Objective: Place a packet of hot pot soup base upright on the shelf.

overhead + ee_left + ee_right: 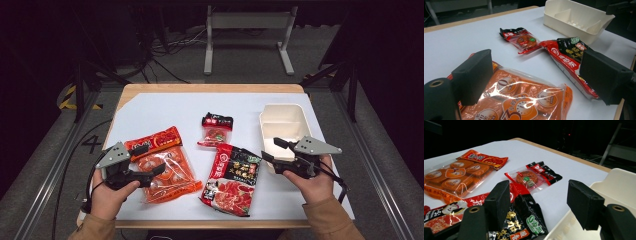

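My left gripper (149, 161) hovers open-jawed over the orange pack (165, 167), near table's (150, 107) left edge | my right gripper (272, 150) gapes empty above the bin's (283, 122) near rim, red-black pouch (232, 177) just beside it | small packet (216, 129) lies apart, mid-table.

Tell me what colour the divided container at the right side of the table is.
The divided container is cream white, plain with no pattern; the left gripper view shows it best.
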`<action>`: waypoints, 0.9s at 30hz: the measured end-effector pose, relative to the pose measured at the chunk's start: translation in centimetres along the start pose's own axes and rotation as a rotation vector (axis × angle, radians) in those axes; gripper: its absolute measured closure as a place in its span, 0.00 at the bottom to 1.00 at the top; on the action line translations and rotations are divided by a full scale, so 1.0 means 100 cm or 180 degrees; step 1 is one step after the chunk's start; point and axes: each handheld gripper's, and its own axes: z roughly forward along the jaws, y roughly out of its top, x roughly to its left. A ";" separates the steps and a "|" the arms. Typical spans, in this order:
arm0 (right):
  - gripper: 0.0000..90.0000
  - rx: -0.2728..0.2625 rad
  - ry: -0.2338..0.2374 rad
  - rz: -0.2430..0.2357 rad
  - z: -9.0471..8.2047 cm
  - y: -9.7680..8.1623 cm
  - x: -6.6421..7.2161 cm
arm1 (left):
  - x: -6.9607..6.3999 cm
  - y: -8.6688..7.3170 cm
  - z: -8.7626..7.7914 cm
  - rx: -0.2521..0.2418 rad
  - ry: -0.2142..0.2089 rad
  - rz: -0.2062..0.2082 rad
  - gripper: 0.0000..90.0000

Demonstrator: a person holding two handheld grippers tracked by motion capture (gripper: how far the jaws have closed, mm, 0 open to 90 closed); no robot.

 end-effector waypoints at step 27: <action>0.40 0.0005 0.0078 -0.0009 -0.007 0.008 -0.012 | 0.001 0.043 0.068 0.0259 -0.0399 0.0028 0.16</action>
